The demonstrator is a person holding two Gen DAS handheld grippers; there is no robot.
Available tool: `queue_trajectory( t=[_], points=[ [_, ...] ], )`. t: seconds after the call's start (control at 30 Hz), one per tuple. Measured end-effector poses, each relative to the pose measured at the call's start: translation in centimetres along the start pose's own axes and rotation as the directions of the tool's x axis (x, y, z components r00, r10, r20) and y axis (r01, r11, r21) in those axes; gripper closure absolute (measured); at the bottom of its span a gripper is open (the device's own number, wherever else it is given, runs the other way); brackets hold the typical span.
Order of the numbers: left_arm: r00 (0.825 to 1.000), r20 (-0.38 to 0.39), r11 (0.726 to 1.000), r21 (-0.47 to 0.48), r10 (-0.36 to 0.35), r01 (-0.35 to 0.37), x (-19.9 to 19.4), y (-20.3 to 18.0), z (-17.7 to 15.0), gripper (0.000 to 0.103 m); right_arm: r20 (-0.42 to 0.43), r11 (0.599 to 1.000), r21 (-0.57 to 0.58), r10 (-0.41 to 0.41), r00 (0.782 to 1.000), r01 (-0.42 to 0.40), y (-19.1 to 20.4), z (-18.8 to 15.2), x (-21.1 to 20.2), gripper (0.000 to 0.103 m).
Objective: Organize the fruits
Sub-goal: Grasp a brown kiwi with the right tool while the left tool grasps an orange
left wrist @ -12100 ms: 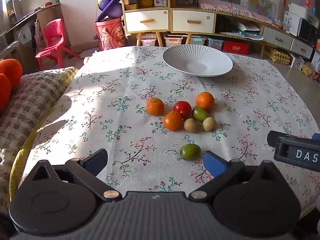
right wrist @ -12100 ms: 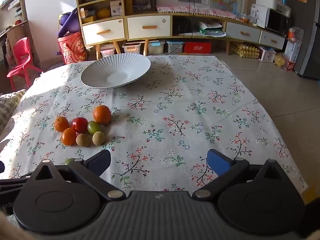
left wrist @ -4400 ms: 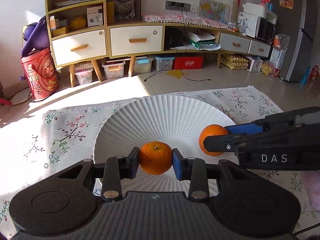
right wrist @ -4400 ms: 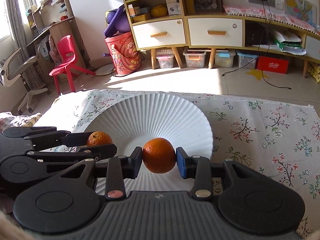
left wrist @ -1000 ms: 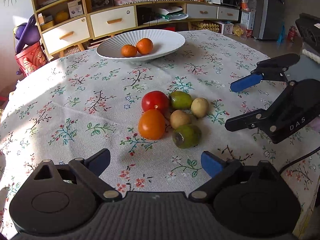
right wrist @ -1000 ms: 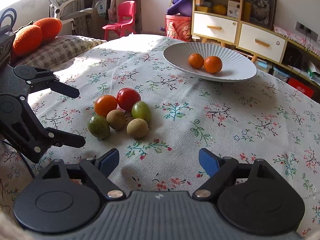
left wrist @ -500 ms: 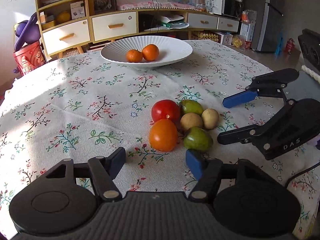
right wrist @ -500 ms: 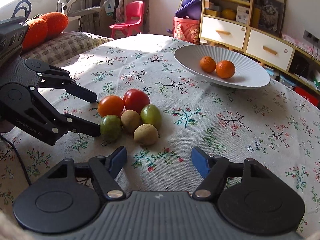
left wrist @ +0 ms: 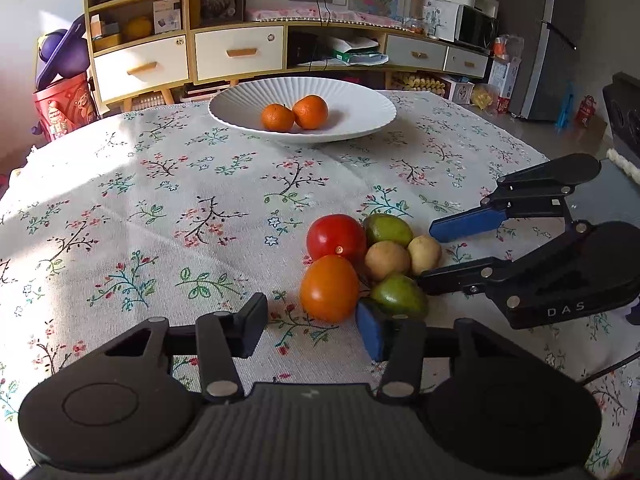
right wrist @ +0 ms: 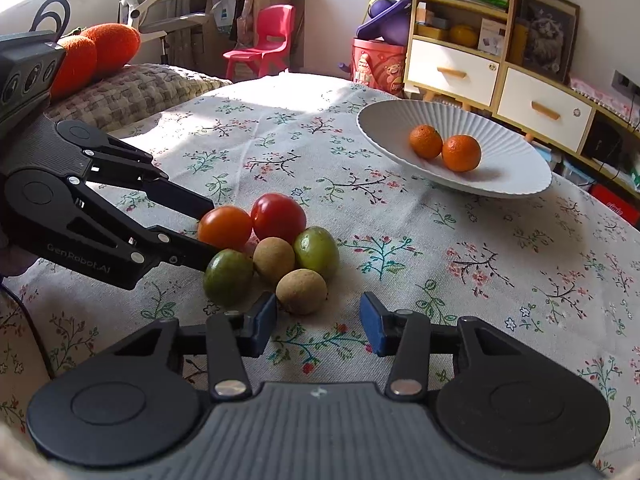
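In the left wrist view the left gripper fills the bottom of the frame, its jaws partly open after just closing in. The orange tomato sits in the gap between them, slightly ahead of the tips; the blue right pad lies just beside the near green fruit, and whether it touches cannot be told. Nothing is gripped.

In the right wrist view the right gripper sits at bottom centre, jaws likewise partly open and just narrowed. A brown round fruit lies just ahead of its tips, near the left pad, not clamped.

The cluster of fruit rests on the floral table, right of centre in the left view: a red tomato, a second green fruit and another brown fruit pressed close together. In the upper middle of that view the white ribbed plate holds two oranges touching each other.
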State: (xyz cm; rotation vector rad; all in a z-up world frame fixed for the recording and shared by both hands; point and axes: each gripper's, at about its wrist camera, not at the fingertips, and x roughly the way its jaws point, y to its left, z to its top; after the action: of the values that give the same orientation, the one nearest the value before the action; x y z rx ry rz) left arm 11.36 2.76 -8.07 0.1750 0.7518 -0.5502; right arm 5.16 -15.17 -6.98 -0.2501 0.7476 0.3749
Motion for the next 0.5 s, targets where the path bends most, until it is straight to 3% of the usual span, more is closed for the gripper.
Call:
queue_trajectory(
  t=[0.1,0.27,0.5],
  points=[
    [1.0,-0.001,1.0,-0.019,-0.003,0.003,0.02,0.2,0.11,0.07,0.0,1.0,-0.002,0.004,1.0,-0.004,0.12,0.1,0.0,0.066],
    [1.0,0.002,0.999,-0.033,-0.012,0.012,-0.04,0.44,0.2,0.089,-0.001,1.0,-0.004,0.021,1.0,-0.021,0.19,0.3,-0.07,0.077],
    [1.0,0.002,0.999,-0.038,-0.011,0.011,-0.06,0.5,0.21,0.092,-0.004,1.0,0.004,0.027,1.0,-0.027,0.11,0.43,-0.16,0.078]
  ],
)
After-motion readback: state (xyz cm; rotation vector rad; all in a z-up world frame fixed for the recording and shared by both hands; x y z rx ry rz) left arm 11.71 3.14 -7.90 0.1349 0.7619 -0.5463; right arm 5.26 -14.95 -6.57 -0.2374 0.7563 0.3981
